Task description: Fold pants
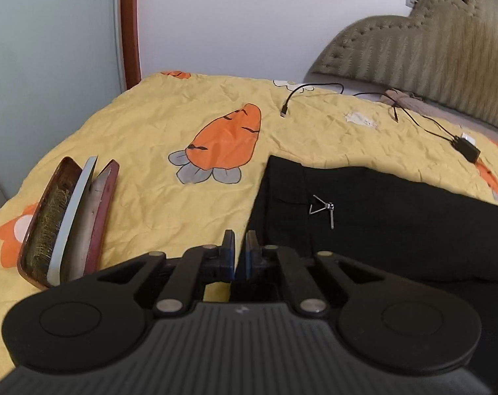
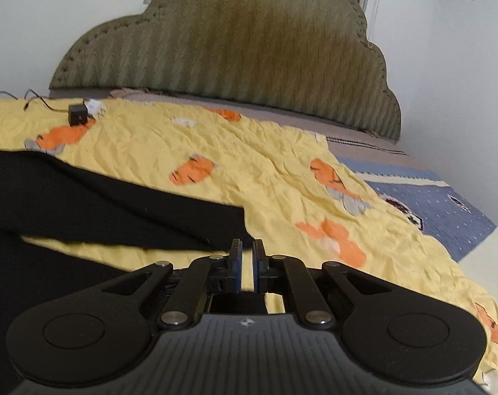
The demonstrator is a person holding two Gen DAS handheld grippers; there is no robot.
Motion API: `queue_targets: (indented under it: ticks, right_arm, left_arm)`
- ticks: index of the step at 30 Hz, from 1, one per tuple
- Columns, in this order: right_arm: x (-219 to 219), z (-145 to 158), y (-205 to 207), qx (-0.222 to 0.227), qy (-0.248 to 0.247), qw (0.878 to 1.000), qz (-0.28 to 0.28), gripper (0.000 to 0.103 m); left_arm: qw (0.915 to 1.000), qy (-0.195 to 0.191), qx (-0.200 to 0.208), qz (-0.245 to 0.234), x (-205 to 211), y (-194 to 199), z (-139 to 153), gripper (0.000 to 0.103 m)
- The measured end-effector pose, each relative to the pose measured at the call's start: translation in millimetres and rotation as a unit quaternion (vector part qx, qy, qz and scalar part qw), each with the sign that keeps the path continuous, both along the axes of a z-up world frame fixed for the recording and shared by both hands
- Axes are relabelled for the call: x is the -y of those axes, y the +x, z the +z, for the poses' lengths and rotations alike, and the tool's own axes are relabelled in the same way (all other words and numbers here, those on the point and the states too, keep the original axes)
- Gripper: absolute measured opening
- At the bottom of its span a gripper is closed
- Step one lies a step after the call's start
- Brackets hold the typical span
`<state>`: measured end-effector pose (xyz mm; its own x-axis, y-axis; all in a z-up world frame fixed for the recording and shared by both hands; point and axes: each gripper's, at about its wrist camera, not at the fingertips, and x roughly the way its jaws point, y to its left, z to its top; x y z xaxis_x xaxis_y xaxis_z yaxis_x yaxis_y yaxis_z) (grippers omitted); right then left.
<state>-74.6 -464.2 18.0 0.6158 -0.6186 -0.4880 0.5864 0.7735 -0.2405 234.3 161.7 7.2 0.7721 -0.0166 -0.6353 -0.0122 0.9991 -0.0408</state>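
Note:
Black pants lie flat on the yellow carrot-print bedspread, the waist end with a small metal clasp toward my left gripper. My left gripper hovers at the waist corner, jaws nearly together with a narrow gap, holding nothing. In the right wrist view the two pant legs stretch left to right, split by a strip of bedspread. My right gripper sits at the leg hem, jaws nearly together, nothing visibly between them.
An open red tin with a pale blue card lies left of the waist. A black cable and charger lie near the padded headboard. A blue patterned blanket lies right.

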Motion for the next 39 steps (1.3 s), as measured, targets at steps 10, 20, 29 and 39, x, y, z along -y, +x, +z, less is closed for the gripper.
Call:
queue_targets:
  ticks: [10,20,29,39]
  right_arm:
    - [9.5,-3.6,2.2,0.006,0.065,0.998,0.012,0.006]
    - [55.1,-0.8,40.4,0.018,0.123,0.992,0.020,0.019]
    - [106.9,-6.4,65.0,0.063,0.195,0.978,0.030,0.074]
    - [79.2,-17.4,51.9,0.049,0.195,0.979,0.042,0.074]
  left_arm:
    - [0.9998,0.014,0.011,0.014,15.9,23.3,17.3,0.068]
    - [0.9986,0.050,0.018,-0.002,43.1,40.5,18.7,0.093]
    - [0.9987,0.049,0.009,0.005,51.2,58.9,12.6,0.101]
    - [0.9989,0.046,0.009,0.006,45.6,61.5,9.5,0.101]
